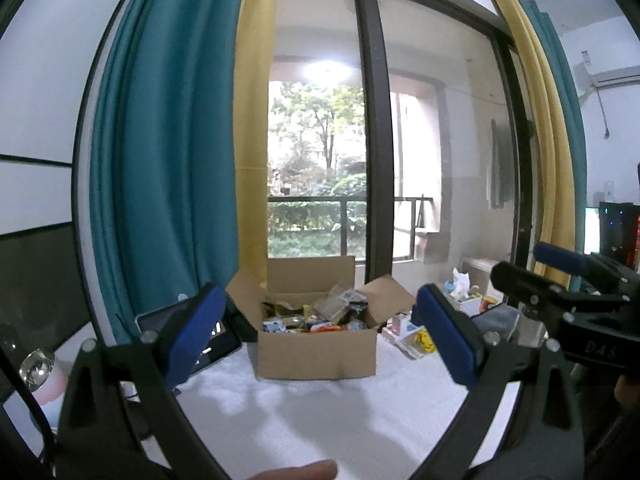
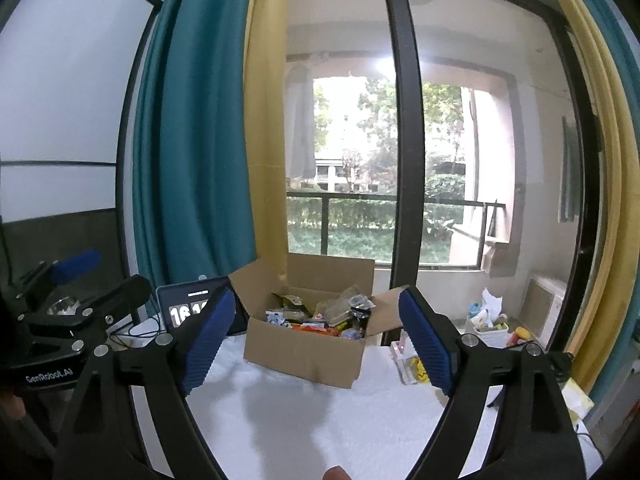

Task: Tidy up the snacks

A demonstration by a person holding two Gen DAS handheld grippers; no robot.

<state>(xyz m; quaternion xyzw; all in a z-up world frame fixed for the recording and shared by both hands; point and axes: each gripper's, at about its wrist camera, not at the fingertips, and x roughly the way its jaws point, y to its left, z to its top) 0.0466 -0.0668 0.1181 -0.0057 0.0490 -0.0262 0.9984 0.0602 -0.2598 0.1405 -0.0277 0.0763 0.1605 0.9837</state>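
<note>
Cardboard box [image 1: 318, 354] on white table cover [image 1: 320, 412], flaps open, full of snack packets [image 1: 320, 314]. More snacks [image 1: 408, 334] loose on cover just right of box. Tablet [image 1: 216, 340] left of box, leaning by teal curtain [image 1: 160, 140].

Left gripper [image 1: 320, 334] jaws wide, nothing between pads, short of box. Right gripper [image 2: 318, 336] jaws wide, empty, also short of box. Window behind box.

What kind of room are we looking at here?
Most likely a room in a flat, perhaps a bedroom. Teal and yellow curtains frame a glass balcony door overlooking greenery, an air conditioner hangs on the wall, and an open cardboard box of snacks sits on a white-covered surface.
</note>
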